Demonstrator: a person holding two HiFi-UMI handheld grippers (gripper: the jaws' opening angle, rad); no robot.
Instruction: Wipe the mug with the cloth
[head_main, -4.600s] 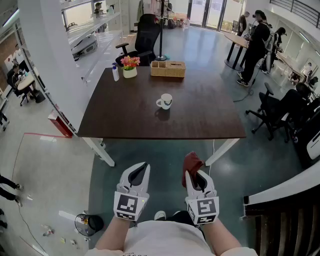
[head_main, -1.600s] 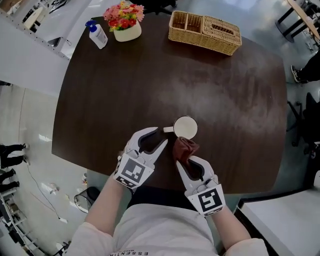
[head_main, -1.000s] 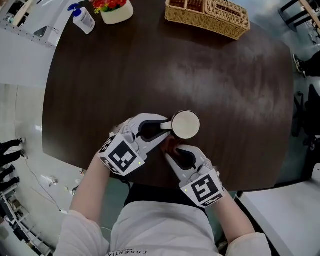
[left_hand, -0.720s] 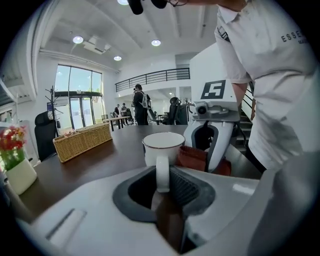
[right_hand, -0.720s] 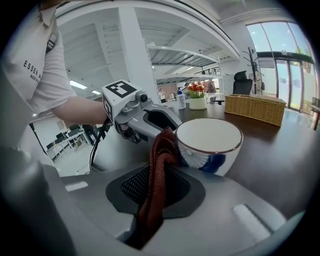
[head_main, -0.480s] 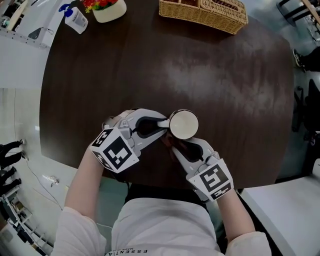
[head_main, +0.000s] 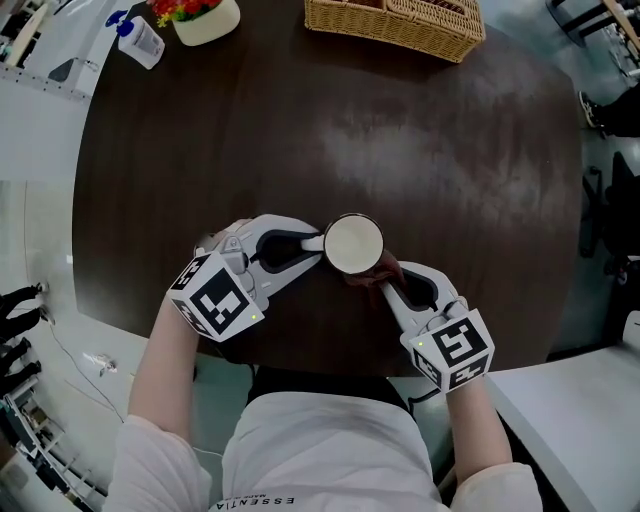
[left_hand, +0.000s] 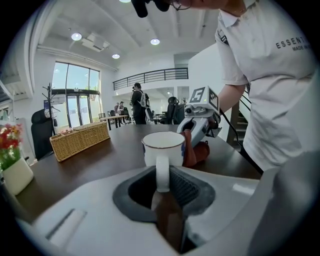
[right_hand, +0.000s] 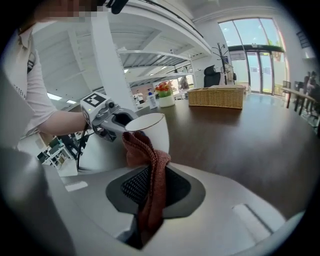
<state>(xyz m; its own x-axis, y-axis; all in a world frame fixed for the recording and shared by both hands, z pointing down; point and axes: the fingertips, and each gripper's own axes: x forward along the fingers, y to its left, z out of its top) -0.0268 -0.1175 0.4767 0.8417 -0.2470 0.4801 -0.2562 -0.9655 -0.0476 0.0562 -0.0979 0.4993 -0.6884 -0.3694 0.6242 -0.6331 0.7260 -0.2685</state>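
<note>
Far left at 11 o'clock from the mug (head_main: 353, 244): spray bottle (head_main: 138, 38), then flower pot (head_main: 203, 18). My left gripper (head_main: 318, 243) comes in from 9 o'clock, jaws closed tight on the mug's handle, which sticks out toward 9. The mug is upright and white, on the dark table (head_main: 470, 160) near the edge closest to me. The red-brown cloth (head_main: 386, 271) is bunched against the mug wall at about 4 o'clock, touching it. My right gripper (head_main: 393, 284) reaches in from 4 o'clock with its jaws pinched on the cloth, whose free end sticks out past the tips. A wicker basket (head_main: 400, 22) sits at 12 o'clock by the far edge.
</note>
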